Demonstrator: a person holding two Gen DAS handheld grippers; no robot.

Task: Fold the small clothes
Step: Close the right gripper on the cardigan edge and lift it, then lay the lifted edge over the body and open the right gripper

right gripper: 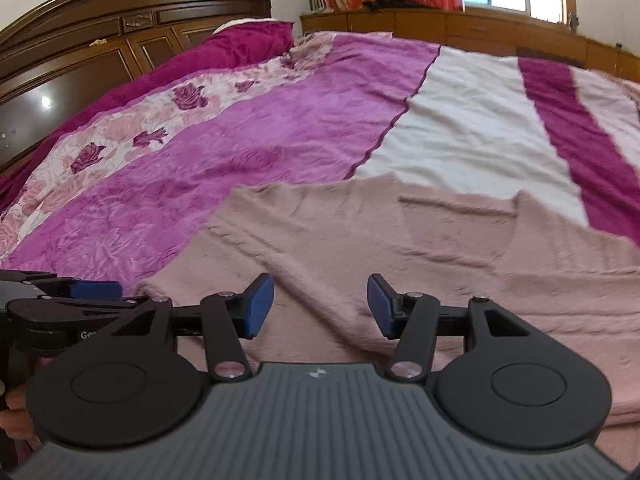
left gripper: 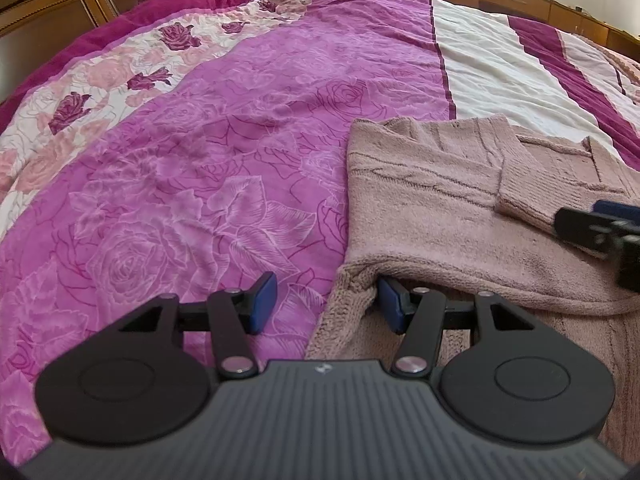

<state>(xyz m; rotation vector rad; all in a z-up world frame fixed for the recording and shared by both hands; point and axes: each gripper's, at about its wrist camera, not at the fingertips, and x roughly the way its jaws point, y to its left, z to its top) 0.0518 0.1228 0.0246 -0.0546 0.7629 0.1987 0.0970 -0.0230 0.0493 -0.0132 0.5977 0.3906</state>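
Both grippers (left gripper: 326, 302) (right gripper: 320, 306) gape, empty, over fuzzy pink cable-knit sweater (left gripper: 432, 200).

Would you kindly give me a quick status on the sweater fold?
Left gripper open at the pink sweater's near-left edge. Right gripper open above it, nothing pinched. Sleeve folded across the body. Bedspread unobstructed.

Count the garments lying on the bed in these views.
1: a pink knitted sweater lies partly folded on the near right side of the bedspread. Others may lie outside both views.
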